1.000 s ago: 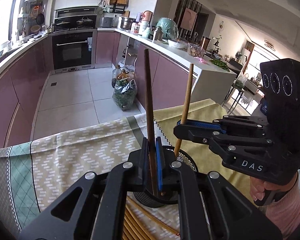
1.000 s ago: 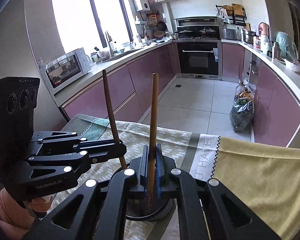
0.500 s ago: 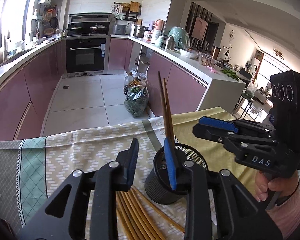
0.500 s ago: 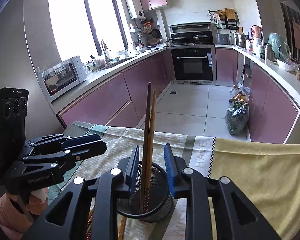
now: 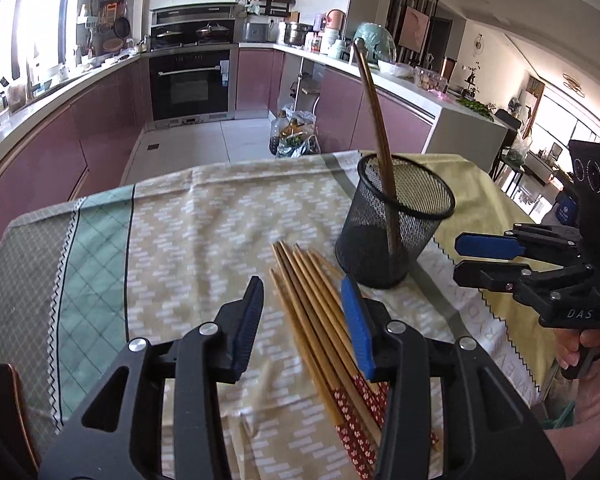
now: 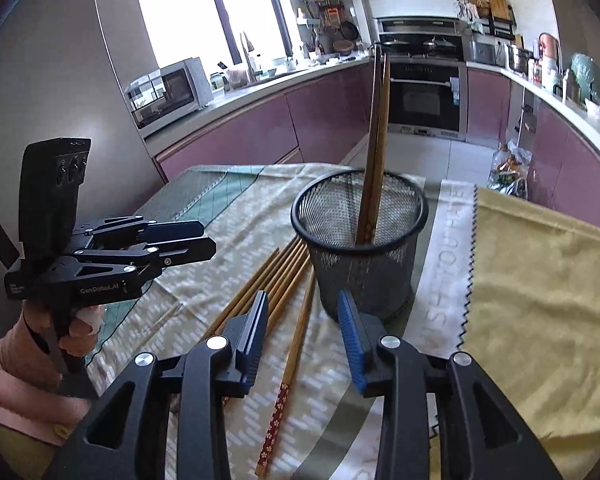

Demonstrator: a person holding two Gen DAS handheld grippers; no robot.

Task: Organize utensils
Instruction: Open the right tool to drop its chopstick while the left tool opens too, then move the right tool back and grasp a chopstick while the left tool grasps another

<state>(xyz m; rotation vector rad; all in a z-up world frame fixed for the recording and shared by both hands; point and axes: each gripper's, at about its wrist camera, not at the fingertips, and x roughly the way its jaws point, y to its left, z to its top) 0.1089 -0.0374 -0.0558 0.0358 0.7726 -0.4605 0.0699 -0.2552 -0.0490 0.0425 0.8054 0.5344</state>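
Kitchen interior: mauve cabinets (image 5: 40,152) line both walls; built-in oven (image 5: 192,84) at twelve o'clock; bright window (image 6: 204,12) at eleven o'clock above a microwave (image 6: 168,92); pale tiled floor (image 5: 204,144).

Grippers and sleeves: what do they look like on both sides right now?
Both are matte black linkage frames with silver pivot bolts and ribbed blue pads. The left gripper carries white "GenRobot.AI" lettering, the right gripper "DAS". Each has a black camera block with three round lenses. The person's sleeves are pink.
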